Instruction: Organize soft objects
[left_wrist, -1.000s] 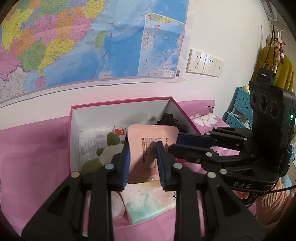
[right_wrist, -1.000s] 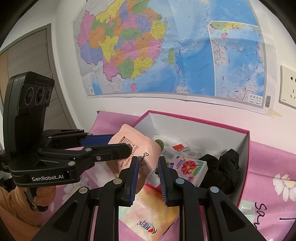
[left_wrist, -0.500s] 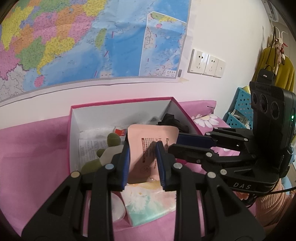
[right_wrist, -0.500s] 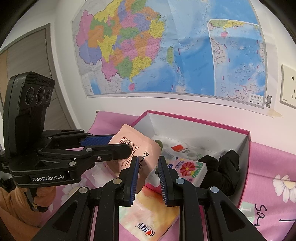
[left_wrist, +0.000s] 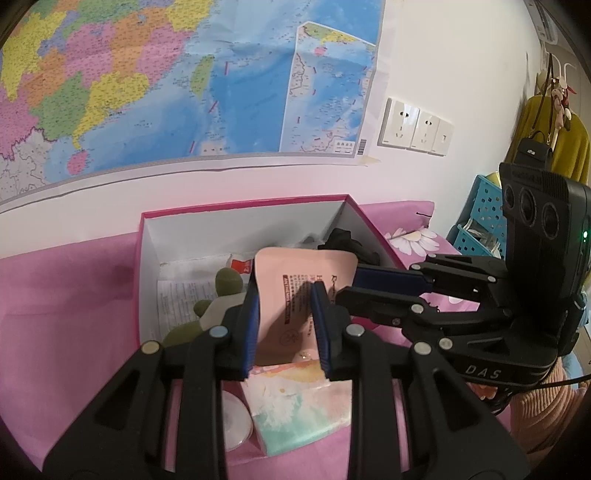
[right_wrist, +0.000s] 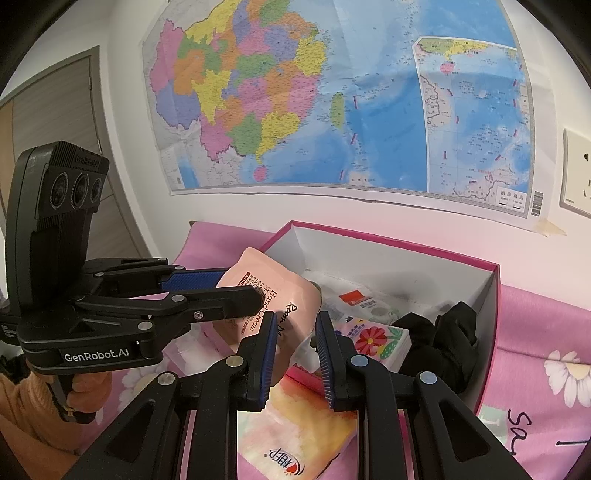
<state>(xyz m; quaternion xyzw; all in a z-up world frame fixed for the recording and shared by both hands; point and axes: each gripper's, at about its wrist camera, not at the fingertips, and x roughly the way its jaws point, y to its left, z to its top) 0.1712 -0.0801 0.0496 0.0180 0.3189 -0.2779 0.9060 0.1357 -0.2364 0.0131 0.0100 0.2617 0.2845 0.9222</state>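
A soft pink hand-cream pouch (left_wrist: 295, 277) (right_wrist: 280, 291) hangs upright over the front of an open pink box (left_wrist: 240, 207) (right_wrist: 391, 240) with a white inside. My left gripper (left_wrist: 285, 325) is shut on the pouch's lower part; in the right wrist view the left gripper (right_wrist: 236, 291) clamps the pouch's left edge. My right gripper (right_wrist: 295, 350) is shut on the pouch's other side; in the left wrist view the right gripper (left_wrist: 354, 288) comes in from the right. A pastel tissue pack (left_wrist: 299, 406) (right_wrist: 295, 435) lies below the pouch.
Inside the box lie a green plush toy (left_wrist: 225, 284), a black cloth (right_wrist: 443, 343), a floral tissue pack (right_wrist: 373, 339) and paper packets. A white round thing (left_wrist: 232, 421) sits on the pink flowered cloth. A blue basket (left_wrist: 480, 214) stands at the right; a map covers the wall.
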